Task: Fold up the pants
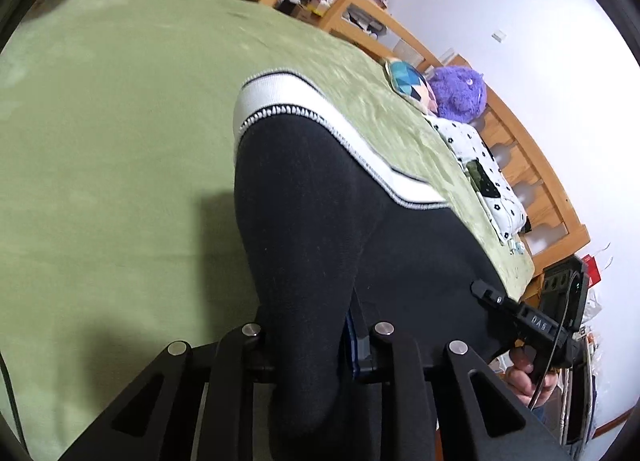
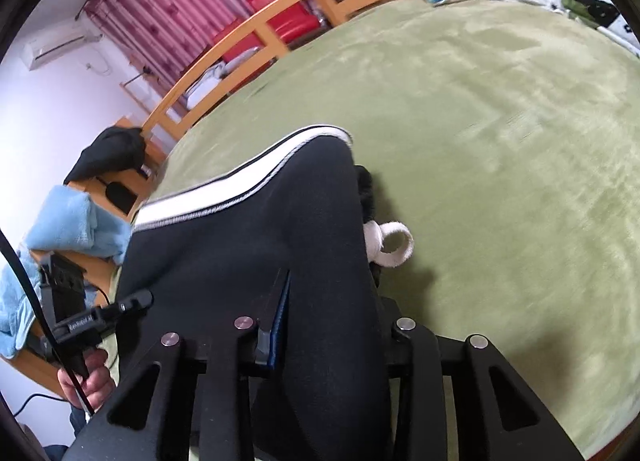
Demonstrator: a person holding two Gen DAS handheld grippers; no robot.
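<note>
gripping a fold of the black pants (image 1: 320, 221), the left gripper (image 1: 308, 345) has its jaws closed on the cloth, which bunches between them and runs forward over the green blanket (image 1: 100, 141). the right gripper (image 2: 320, 341) likewise pinches the pants (image 2: 240, 253), its jaws shut on a thick ridge of fabric. the pants lie on the blanket (image 2: 500, 141), lifted at the near end where both grippers hold them, with the white waistband (image 1: 280, 89) at the far end resting on the blanket. a white drawstring loop (image 2: 394, 247) sticks out beside the pants. beyond the blanket's far edge stands a wooden bed rail (image 1: 360, 9). a purple plush (image 1: 460, 91) and a spotted pillow (image 1: 476, 149) sit at the blanket's edge.
</note>
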